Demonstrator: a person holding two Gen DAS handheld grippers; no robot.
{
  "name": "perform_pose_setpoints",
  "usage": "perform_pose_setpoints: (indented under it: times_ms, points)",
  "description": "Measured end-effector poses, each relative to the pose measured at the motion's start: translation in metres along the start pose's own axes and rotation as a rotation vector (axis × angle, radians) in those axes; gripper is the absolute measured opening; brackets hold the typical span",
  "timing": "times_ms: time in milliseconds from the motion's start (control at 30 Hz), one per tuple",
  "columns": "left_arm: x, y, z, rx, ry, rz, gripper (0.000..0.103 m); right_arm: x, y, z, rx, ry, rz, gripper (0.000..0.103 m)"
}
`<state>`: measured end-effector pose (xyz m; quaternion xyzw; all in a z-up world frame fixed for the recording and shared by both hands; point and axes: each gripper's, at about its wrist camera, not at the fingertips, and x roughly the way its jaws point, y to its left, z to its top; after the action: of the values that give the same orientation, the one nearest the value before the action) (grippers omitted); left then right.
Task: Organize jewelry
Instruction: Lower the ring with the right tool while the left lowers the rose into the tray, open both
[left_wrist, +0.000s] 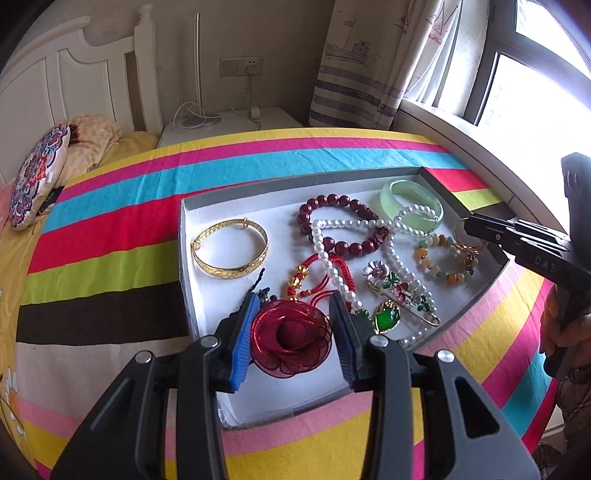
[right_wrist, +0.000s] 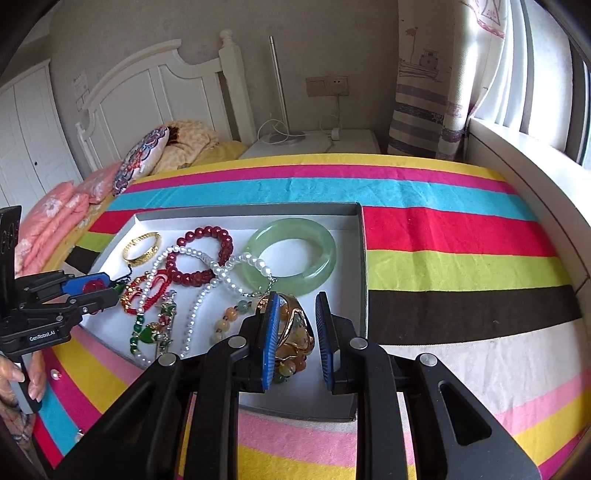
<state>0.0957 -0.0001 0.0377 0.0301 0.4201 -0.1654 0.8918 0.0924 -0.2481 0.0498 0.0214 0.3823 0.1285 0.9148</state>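
Your left gripper (left_wrist: 291, 332) stands open astride the red organza flower (left_wrist: 291, 341) at the near edge of the white tray (left_wrist: 221, 291); only your right wrist view shows the gold ring (right_wrist: 295, 325) between your right gripper (right_wrist: 297, 332)'s open pads, untouched. The pearl necklace (left_wrist: 369, 236) drapes across the dark red bead bracelet (left_wrist: 340, 225) and jade bangle (left_wrist: 410, 203)

Between the ribbed blue pads (left_wrist: 244, 334) of the left gripper (left_wrist: 293, 339), a flower brooch (left_wrist: 291, 341) of sheer red gauze edged with glinting wire is seen. Ahead of it to the left, a polished, patterned gold-coloured bangle (left_wrist: 229, 248) is shown on the matt white card floor of the tray (left_wrist: 221, 295). Glossy pearl-like beads (left_wrist: 332, 266) and a translucent, smooth green bangle (right_wrist: 291, 254) are lit ahead. Woven striped cloth (right_wrist: 461, 236) is spread underneath.
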Motion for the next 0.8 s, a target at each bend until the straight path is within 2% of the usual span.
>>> perform_pose_setpoints:
  times_ms: [67, 233, 333, 400, 500, 633, 667, 700, 800]
  points:
    - [0.004, -0.001, -0.005, 0.008, 0.009, 0.012, 0.039, 0.002, 0.005, -0.002, -0.037, -0.005, -0.046, 0.02]
    - [0.007, -0.003, -0.011, 0.025, 0.006, 0.022, 0.039, 0.0, 0.006, -0.003, -0.048, -0.028, -0.066, 0.02]
    - [0.008, -0.005, -0.012, 0.032, 0.004, 0.018, 0.046, 0.002, 0.008, -0.002, -0.058, -0.01, -0.081, 0.025]
    - [0.006, -0.008, -0.013, 0.039, -0.007, 0.022, 0.06, -0.002, 0.006, -0.003, -0.038, -0.017, -0.058, 0.037]
    - [0.0, -0.012, -0.014, 0.048, -0.028, 0.041, 0.076, -0.022, 0.006, -0.005, -0.016, -0.065, -0.002, 0.05]
    - [-0.019, -0.012, -0.015, 0.046, -0.061, 0.055, 0.083, -0.063, 0.009, -0.01, -0.009, -0.146, 0.05, 0.056]
    - [-0.027, -0.012, -0.016, 0.043, -0.075, 0.061, 0.087, -0.072, 0.009, -0.014, -0.012, -0.164, 0.061, 0.061]
    - [-0.035, -0.012, -0.016, 0.041, -0.092, 0.069, 0.091, -0.081, 0.01, -0.018, -0.018, -0.176, 0.068, 0.066]
    - [-0.065, -0.01, -0.023, 0.023, -0.156, 0.102, 0.1, -0.1, 0.017, -0.038, -0.062, -0.184, 0.092, 0.073]
